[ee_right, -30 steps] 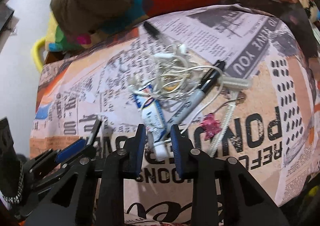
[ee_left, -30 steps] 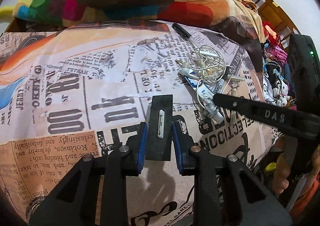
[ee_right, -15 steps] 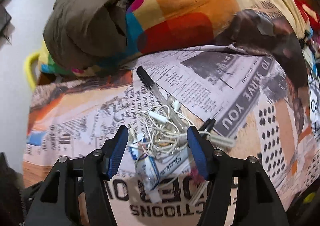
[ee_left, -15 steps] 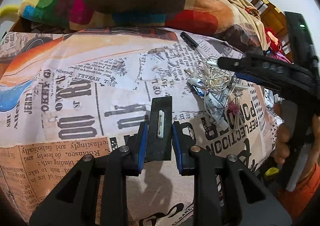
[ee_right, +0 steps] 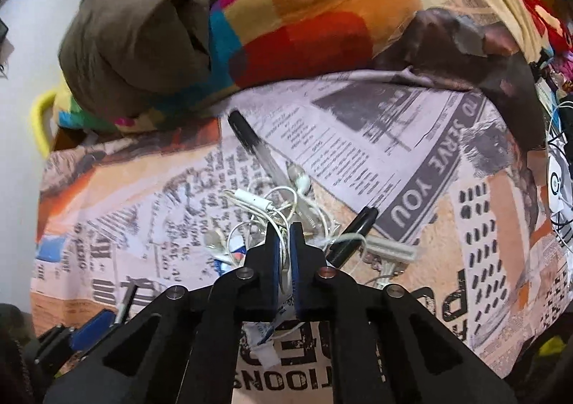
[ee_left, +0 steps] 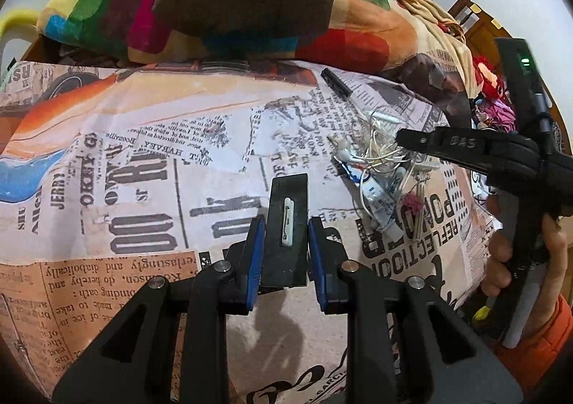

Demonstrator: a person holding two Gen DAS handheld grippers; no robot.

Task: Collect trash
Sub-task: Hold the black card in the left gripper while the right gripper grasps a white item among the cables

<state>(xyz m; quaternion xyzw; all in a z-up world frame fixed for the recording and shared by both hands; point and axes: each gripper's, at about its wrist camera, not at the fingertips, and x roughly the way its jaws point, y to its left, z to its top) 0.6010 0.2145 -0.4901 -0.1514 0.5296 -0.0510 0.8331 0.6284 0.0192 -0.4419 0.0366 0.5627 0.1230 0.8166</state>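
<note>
Two grippers are seen over a bed covered by a newsprint sheet point(ee_left: 143, 167). The left gripper point(ee_left: 285, 221) is clamped narrowly on a flat black case point(ee_left: 286, 260) bearing a white clip; the case's long axis runs straight ahead between the fingers, its far end pointing toward the sheet's far edge and the piled blanket point(ee_left: 343, 35). This gripper is pitched steeply down above the sheet's near middle.

The right gripper point(ee_right: 283, 243) has just been closing and is seen pinched onto white earphone cable point(ee_right: 272, 203), a strand being caught between the blue pads. It is also tilted steeply down, held by a hand point(ee_left: 501, 257) with an orange sleeve at the sheet's right edge.

The cable tangle lies near the right part of the sheet, heaped with a small tube point(ee_left: 379, 203), a black marker point(ee_right: 354, 235) angled toward the far right, and a white razor point(ee_right: 390, 250). A pen point(ee_right: 250, 142) lies just beyond, its black cap pointing to the far left.
</note>
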